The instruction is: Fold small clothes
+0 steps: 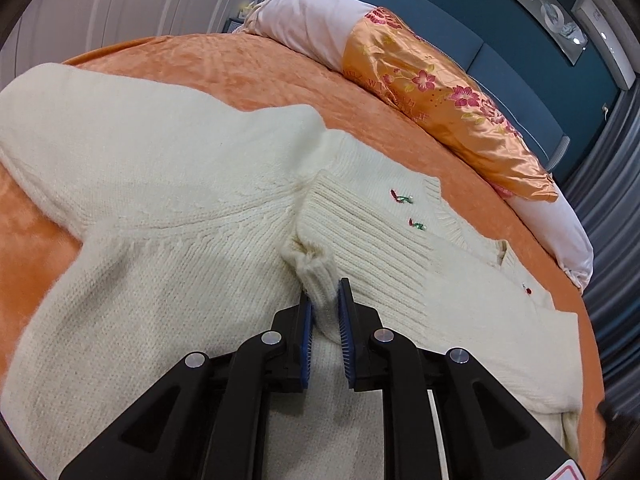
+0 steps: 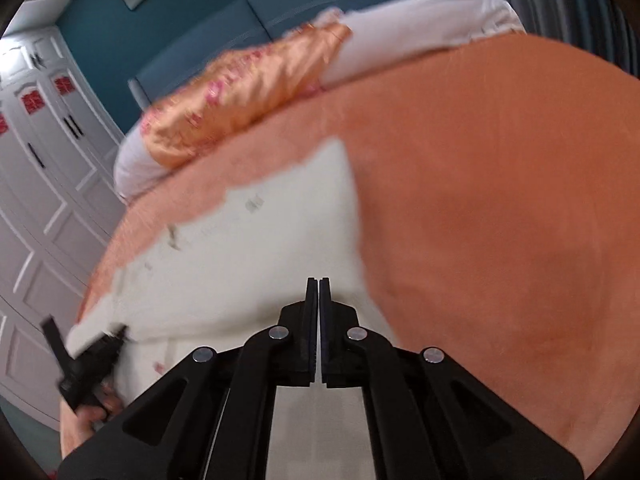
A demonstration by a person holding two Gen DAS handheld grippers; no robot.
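Cream sweater on orange bedspread, two grippers.

Bedspread [image 1: 240, 64] covered the bed; the sweater [image 1: 160, 184] lay spread flat on it. The left gripper [image 1: 325, 300] pinched a ribbed cuff [image 1: 316, 272]. The right gripper [image 2: 319, 284] hung above the sweater, jaws fully together, holding nothing.
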